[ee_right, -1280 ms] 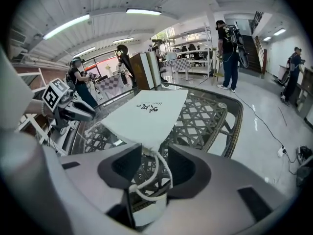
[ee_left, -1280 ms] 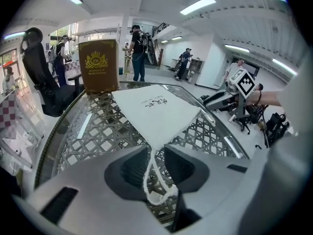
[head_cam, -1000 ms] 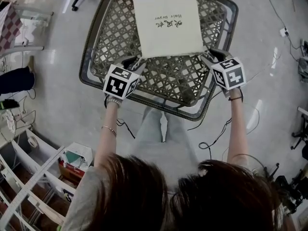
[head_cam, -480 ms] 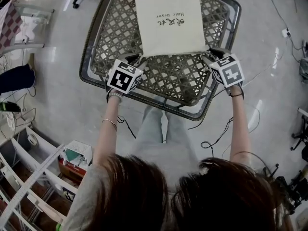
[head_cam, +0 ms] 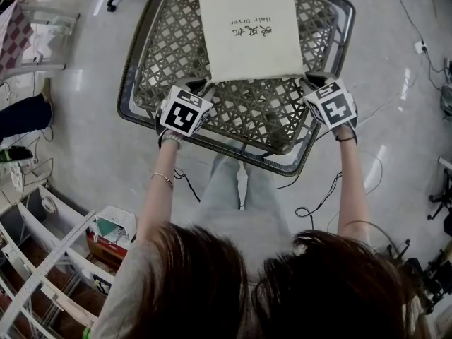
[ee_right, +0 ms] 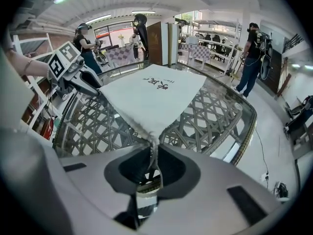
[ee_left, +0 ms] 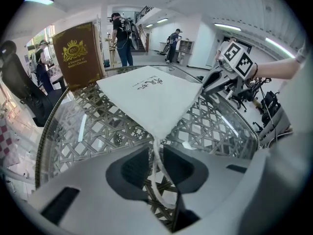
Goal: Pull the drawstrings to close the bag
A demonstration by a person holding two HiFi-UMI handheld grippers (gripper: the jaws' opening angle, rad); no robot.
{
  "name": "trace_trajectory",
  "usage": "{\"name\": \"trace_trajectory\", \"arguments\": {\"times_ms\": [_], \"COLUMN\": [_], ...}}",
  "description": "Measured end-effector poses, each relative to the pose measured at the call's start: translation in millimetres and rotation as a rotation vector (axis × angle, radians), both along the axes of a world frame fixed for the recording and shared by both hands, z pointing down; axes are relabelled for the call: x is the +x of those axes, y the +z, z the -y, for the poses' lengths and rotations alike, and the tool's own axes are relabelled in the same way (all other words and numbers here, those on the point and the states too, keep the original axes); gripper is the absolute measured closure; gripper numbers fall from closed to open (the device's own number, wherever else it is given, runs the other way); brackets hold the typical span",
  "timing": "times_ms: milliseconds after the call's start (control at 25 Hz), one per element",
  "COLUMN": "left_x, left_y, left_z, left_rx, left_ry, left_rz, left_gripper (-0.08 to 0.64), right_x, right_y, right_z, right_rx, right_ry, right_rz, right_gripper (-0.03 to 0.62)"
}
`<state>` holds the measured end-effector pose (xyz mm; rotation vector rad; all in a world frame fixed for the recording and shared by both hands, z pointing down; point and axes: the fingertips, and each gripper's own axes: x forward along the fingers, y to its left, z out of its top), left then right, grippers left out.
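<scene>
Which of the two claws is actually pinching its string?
The right gripper: its jaws, just closing, pinch the right drawstring. The left gripper, closing too, leaves a gap around the left drawstring.

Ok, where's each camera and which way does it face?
Head view: on the head, steeply down at bag on table; hair, arms, left gripper, right gripper show.
Left gripper view: on it, along its jaws, just closing, left drawstring loose between; right gripper opposite.
Right gripper view: on it, along its jaws, just closed onto right drawstring; left gripper opposite.
Shared: bag, in all three.
</scene>
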<state>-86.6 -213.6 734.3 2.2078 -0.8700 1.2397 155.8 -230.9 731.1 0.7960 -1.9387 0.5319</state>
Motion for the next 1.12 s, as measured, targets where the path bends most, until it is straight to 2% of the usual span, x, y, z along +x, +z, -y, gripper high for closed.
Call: {"name": "trace_trajectory", "arguments": {"times_ms": [200,400,720,960,1120], "left_x": [1.2,-1.3,-1.8,0.8,1.3], "left_y": [-0.6,-0.1,-1.1,1.8,2.8], "left_z": [-3.3,-0.7,-0.8,-2.4,-2.4], "left_rx": [0.002,-0.013,-0.013,-0.031,-0.067], "left_ry": [0.003,-0.033,-0.026,0.001,-0.017], "left_rz": [-0.001,-0.028,-0.020,-0.011,-0.004], "left_gripper": [0.476,0.489,0.499,0.531,0.532], "right_x": [0.7,-0.6,-0.8,0.2,1.1], "right_y": [-0.6,-0.6,-0.5,2.6,3.0], "right_z": [-1.4,-1.5,-1.4,-0.5,-0.3], "right_rx": [0.000,-0.010,-0.039,-0.016,0.006], "right_ry": [0.015,0.021,0.004,0.002,0.015], "right_rz": [-0.012,-0.020,-0.035,-0.043,-0.051], "right_gripper": [0.547,0.552,0.552,0.565,0.568]}}
